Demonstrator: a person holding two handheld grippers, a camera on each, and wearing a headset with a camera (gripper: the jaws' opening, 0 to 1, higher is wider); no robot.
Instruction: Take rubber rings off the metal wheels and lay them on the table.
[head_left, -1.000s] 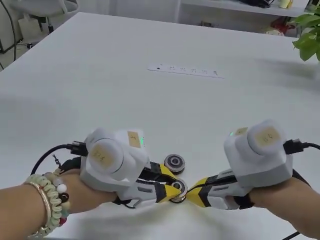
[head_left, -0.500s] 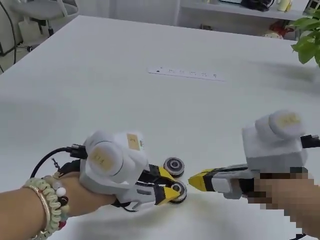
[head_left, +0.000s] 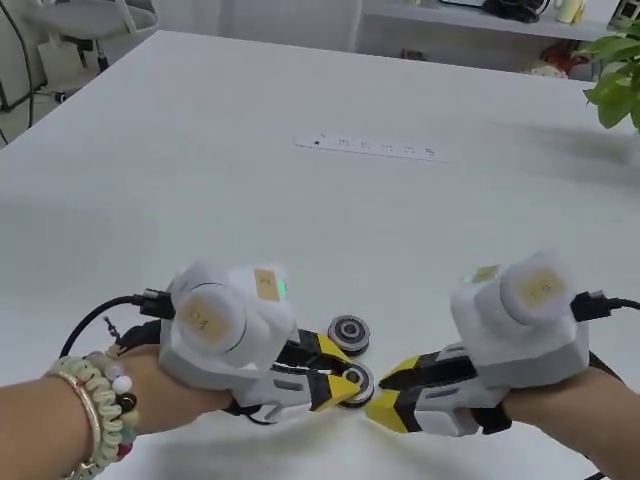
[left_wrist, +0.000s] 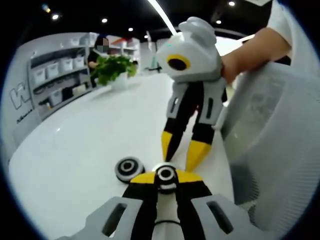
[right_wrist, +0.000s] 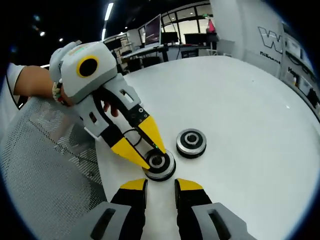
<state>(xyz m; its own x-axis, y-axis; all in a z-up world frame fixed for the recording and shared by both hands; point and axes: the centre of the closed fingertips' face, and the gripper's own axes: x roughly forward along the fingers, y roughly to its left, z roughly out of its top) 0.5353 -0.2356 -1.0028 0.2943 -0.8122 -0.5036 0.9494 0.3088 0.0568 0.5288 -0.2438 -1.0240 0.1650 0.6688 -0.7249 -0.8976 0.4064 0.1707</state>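
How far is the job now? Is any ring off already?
Nothing looks done: the near wheel and far wheel both wear black rings. In hand: the left gripper clamps the near wheel, the open right gripper beside it. Left: both rings.

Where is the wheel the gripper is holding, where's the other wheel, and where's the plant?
held wheel (right_wrist: 159, 162): right gripper view, on its dark centre hub.
other wheel (right_wrist: 191, 142): right gripper view, on its centre.
plant (head_left: 615, 85): head view, on a green leaf at the right edge.

Near wheel (head_left: 358, 381) on table (head_left: 250, 180); far wheel (head_left: 349, 332) just behind.
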